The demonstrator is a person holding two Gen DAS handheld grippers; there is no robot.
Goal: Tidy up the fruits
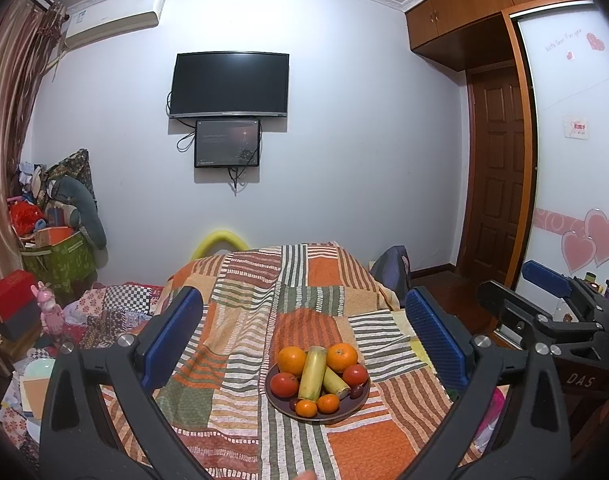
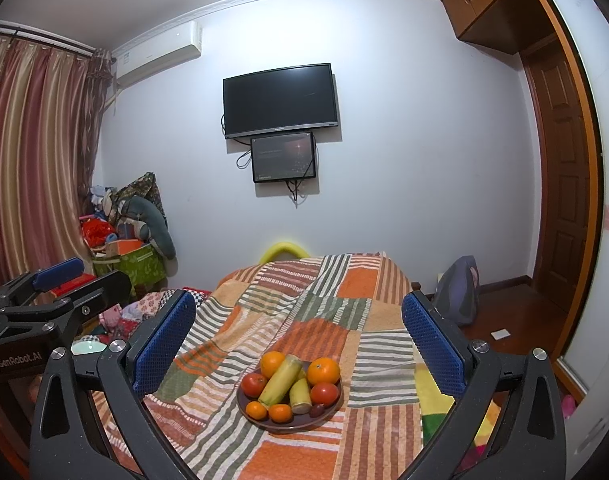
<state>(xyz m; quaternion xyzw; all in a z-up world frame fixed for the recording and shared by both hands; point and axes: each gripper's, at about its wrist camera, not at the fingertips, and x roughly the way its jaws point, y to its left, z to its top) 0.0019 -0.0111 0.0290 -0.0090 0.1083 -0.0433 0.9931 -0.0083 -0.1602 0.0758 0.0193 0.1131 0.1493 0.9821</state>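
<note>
Hovering wide open over the quilt (image 1: 240, 360), well short of the plate (image 1: 282, 407): left gripper (image 1: 304, 344) and right gripper (image 2: 300, 340), grasping nothing; oranges (image 1: 291, 360), tomatoes (image 1: 284, 385) piled there.

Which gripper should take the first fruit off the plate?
Near even, slight edge right. Both grippers, left and right, hang open and empty short of the plate. Right sees the plate centred between its jaws; in the left view it sits right of centre.

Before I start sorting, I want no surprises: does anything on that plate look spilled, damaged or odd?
Nothing spilled or damaged. The plate sits level on the patchwork blanket; oranges, tomatoes and two yellow-green stalk pieces lie piled inside its rim.
</note>
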